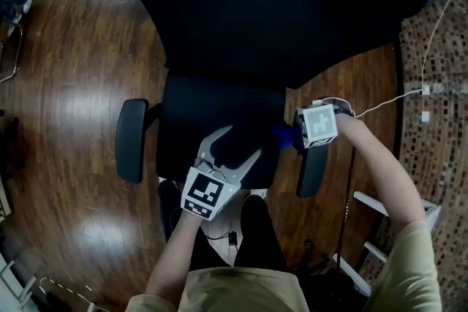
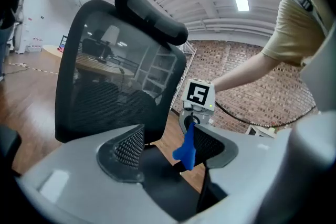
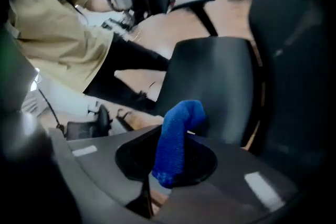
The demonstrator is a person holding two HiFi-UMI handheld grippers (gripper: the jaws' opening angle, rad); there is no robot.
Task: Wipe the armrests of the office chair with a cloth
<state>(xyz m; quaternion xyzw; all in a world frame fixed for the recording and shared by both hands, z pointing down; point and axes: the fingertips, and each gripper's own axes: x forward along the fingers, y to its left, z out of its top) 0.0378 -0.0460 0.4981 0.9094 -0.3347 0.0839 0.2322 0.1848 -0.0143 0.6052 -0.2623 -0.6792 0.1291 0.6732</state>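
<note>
Our right gripper (image 1: 294, 135) is shut tight on the blue cloth (image 1: 281, 134), at the far end of the right armrest (image 1: 312, 172). The left gripper (image 1: 240, 144) hangs wide open and empty over the seat (image 1: 190, 106). We think the bunched cloth could slip out under pressing. Toward the pad's near end the way is free.

Office chair (image 1: 219, 102): on the floor (image 1: 73, 84), directly in front of the person.
Backrest (image 1: 278, 11): beyond the seat, on the side away from the person.
Left armrest (image 1: 131, 139): left of the seat, well apart from both grippers.
Right armrest (image 1: 313, 172): right of the seat.
Left gripper (image 1: 238, 144): over the seat's near edge, jaws toward the backrest.
Right gripper (image 1: 296, 135): at the seat's right edge, by the right armrest's far end.
Cloth (image 1: 282, 134): between the right gripper's jaws, on the armrest's seat side.
Cable (image 1: 387, 100): on the floor, right of the chair.
</note>
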